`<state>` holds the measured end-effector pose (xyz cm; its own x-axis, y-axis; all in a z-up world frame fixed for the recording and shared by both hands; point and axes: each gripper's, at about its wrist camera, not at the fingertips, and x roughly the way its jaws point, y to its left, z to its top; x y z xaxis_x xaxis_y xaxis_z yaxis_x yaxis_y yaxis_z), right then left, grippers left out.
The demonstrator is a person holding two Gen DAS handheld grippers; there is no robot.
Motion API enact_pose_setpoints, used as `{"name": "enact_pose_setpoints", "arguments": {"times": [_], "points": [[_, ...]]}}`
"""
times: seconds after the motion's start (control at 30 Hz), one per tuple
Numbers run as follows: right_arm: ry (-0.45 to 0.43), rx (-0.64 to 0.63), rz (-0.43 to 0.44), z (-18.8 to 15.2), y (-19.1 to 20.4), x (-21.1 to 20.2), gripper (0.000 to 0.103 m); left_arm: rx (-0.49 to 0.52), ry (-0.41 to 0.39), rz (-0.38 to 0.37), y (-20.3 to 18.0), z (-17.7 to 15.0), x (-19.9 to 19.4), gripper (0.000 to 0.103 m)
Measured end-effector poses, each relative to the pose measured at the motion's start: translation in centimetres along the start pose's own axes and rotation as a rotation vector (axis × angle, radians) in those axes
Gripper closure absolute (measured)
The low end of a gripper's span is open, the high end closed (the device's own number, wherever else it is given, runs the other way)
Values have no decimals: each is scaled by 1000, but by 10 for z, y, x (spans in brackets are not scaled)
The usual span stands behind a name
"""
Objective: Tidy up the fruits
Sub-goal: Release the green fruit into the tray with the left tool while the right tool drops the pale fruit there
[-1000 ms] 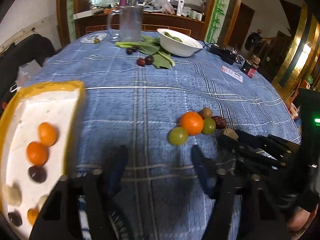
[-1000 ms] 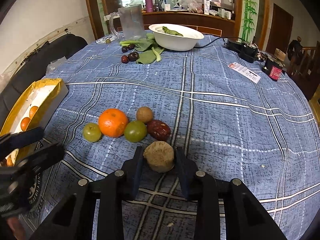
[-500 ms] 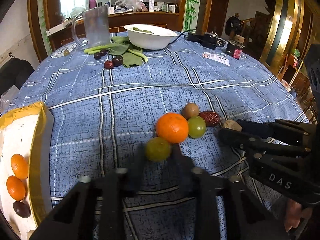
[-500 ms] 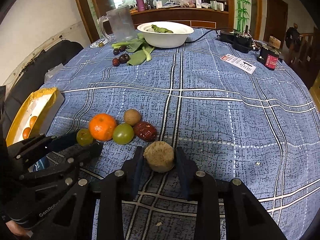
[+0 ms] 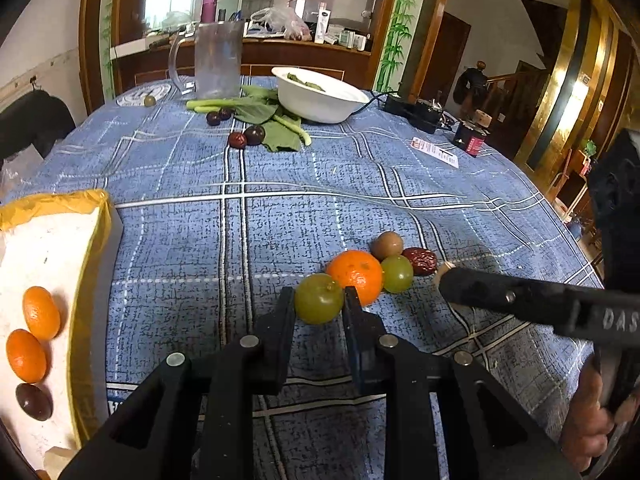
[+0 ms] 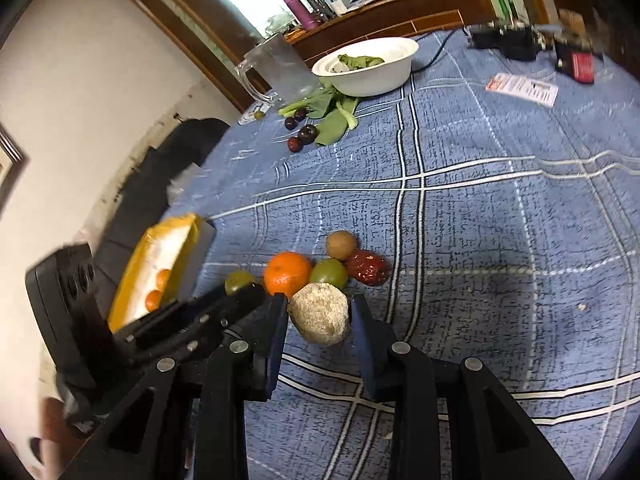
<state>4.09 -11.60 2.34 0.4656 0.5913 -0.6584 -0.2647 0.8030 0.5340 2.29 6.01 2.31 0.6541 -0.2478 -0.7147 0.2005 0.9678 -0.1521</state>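
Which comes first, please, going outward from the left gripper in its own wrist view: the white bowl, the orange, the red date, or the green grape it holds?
1. Green grape, between the left gripper's fingers.
2. Orange, just behind, right.
3. Red date, farther right.
4. White bowl, far end.

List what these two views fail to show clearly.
- Left wrist view: most of the tan fruit, hidden by the right hand-held gripper.
- Left wrist view: the yellow-edged tray, cut by the left edge.
- Right wrist view: the green fruit, half behind the left hand-held gripper.
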Motion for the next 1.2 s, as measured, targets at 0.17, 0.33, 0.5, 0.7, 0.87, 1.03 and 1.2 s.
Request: {"name": "enact_pose_setpoints", "arguments": {"times": [0.17, 0.33, 0.5, 0.7, 0.87, 1.03, 1.2], "points": [[-11, -1, -2, -1, 2, -3, 69, 6, -61, 26, -4, -5, -34, 81], [-9, -26, -9, -4, 7, -3, 69, -31, -84, 77, 14, -18, -77, 81], [-7, -76, -54, -13, 23, 1, 69, -134, -121, 170, 61, -33, -125, 81], [-10, -106, -51, -25, 62, -3, 69, -283, -161, 319, 130, -56, -168, 80], [39, -198, -25, -36, 116, 15, 68, -356, -137, 358, 164, -78, -177, 80], [95, -289, 6, -45, 174, 45, 68, -371, -123, 347, 173, -92, -177, 80], [175, -338, 61, -50, 221, 84, 68, -372, -108, 295, 172, -99, -174, 80]]}}
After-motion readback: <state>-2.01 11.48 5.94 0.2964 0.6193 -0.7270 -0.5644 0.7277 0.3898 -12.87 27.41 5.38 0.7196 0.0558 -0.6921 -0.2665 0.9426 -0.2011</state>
